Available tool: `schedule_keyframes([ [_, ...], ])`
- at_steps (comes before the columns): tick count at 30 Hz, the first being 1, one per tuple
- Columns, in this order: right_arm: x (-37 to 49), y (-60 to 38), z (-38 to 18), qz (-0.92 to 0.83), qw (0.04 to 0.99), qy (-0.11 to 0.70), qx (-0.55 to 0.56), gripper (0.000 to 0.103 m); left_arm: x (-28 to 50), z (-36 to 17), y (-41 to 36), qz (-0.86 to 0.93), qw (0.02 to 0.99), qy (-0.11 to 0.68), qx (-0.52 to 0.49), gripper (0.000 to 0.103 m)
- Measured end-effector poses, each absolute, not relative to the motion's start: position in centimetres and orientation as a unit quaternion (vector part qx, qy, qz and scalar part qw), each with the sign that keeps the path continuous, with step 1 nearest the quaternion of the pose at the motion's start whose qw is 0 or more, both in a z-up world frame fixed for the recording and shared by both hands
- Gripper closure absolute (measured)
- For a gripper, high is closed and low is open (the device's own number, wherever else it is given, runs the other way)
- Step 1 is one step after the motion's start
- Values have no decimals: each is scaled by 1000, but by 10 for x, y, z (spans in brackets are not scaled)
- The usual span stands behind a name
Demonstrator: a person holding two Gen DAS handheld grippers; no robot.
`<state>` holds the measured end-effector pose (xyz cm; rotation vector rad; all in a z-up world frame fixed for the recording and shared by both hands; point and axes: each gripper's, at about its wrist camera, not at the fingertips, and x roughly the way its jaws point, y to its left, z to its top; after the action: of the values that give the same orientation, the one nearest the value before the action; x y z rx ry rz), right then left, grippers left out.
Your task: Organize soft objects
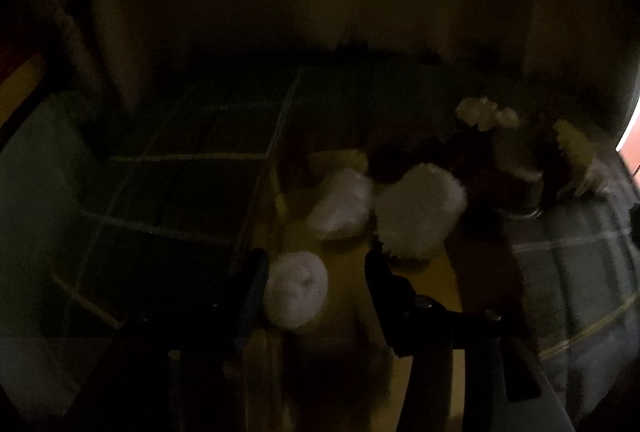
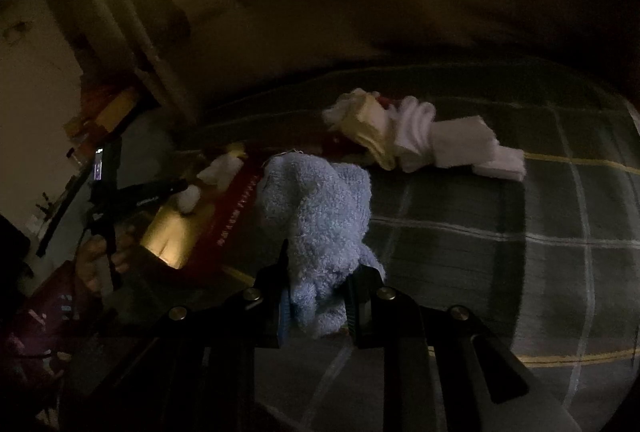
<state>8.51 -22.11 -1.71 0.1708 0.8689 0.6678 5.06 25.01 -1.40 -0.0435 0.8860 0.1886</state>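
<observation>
Dimly, a plaid bedspread (image 2: 500,232) fills the room; right gripper (image 2: 316,296) fingers pinch an upright blue sock (image 2: 316,216), left gripper (image 1: 316,272) fingers parted.

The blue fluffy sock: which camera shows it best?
The right wrist view. There the blue fluffy sock fills the centre, pinched between the fingers of the right gripper, its terry texture clear above the plaid blanket. The left wrist view does not show it at all.
</observation>
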Motion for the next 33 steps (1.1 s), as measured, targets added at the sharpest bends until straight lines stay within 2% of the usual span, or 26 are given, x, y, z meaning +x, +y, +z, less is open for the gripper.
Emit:
schedule_keyframes([
  [9,94,-160,3,383,827,404,81,83,7,15,252,135,905,393,-92,50],
  [20,145,18,-18,445,760,472,53,83,-89,14,241,210,882,404,-124,50],
  [26,156,85,-39,417,769,484,7,82,-94,5,259,212,875,412,-140,50],
  [33,159,110,-53,387,786,482,-14,82,-88,-4,275,215,867,424,-149,50],
])
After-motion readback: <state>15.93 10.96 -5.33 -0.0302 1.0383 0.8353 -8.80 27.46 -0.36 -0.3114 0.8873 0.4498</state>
